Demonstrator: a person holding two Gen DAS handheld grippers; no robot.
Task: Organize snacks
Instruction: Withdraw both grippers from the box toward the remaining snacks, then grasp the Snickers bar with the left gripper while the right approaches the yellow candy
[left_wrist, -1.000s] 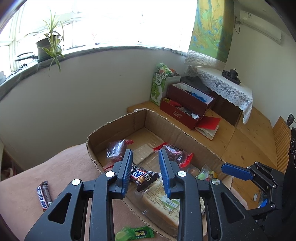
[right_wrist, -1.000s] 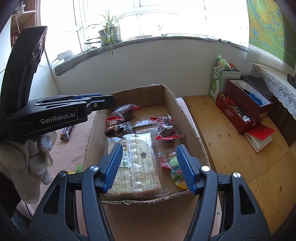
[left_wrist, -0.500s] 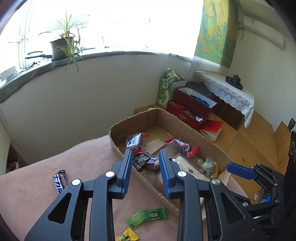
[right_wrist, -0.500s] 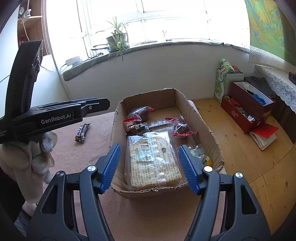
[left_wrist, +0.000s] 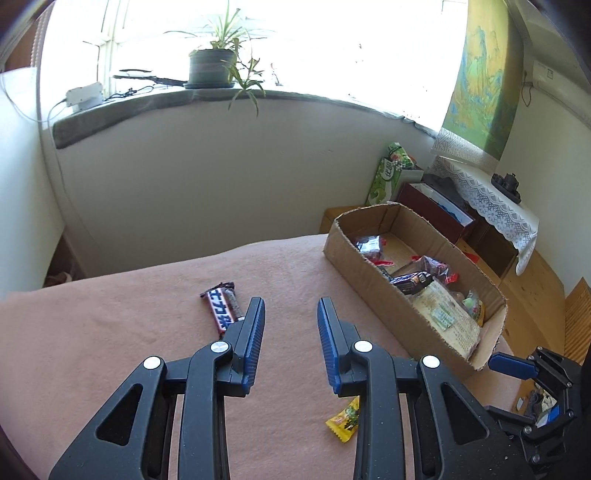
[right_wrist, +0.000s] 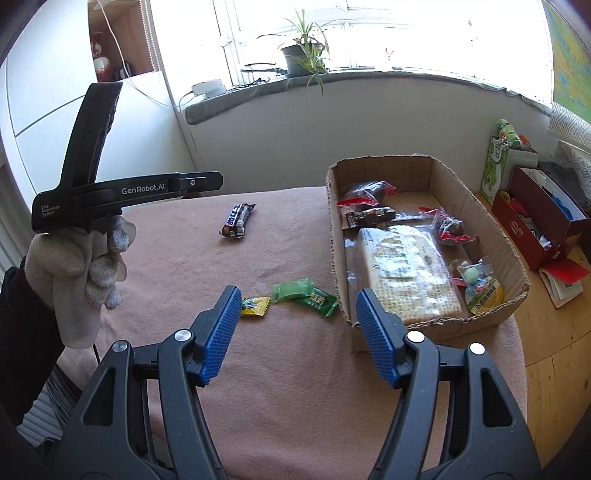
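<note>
Pink cloth: a soft, napped cover over the counter, carrying everything.
Cardboard box: long, shallow, ragged torn rim, at the counter's right end; already holding a big clear-wrapped slab of crackers, dark red-ended packets and a few small sweets.
Progress: most snacks look boxed; I'd judge three are left out on the cloth.
Chocolate bar: dark glossy wrapper, white lettering, lying alone well left of the box.
Green packet: crinkly, translucent, just beside the box's near corner.
Yellow sweet: small flat foil square, touching the green packet's left end.
Right gripper: blue ribbed fingers spread wide, empty, above the green and yellow pieces.
Left gripper: fingers parted a little, nothing between them, chocolate bar just left of them.
</note>
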